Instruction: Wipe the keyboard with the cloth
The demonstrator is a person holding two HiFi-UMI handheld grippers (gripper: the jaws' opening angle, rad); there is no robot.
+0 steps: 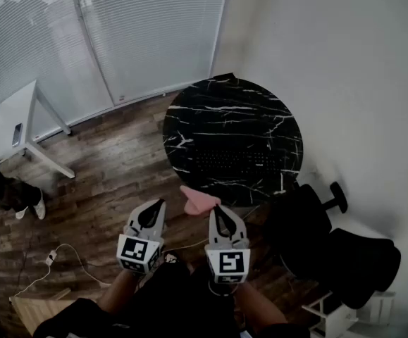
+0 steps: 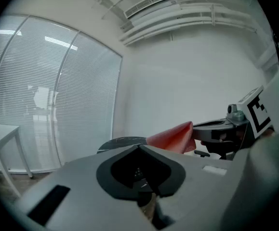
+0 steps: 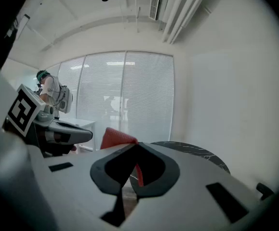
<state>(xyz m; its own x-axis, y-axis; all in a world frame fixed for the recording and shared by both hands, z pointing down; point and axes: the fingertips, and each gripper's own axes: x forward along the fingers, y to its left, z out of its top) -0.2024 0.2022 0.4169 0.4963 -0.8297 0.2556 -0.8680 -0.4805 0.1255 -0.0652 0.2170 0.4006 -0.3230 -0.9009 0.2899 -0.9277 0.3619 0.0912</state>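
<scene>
Right claw (image 1: 217,208): clamped on pink fabric cloth (image 1: 198,201).
Left claw (image 1: 161,203): closed, empty.
Black flat keyboard (image 1: 235,162): above both, long axis left-right, on round black marble table (image 1: 211,111); nearer the cloth-holding side.

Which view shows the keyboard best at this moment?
The head view. It shows the whole keyboard from above, lying as a dark strip on the round black marble table. The left gripper view and the right gripper view catch only that table's rim, and no keyboard shows in either.
</scene>
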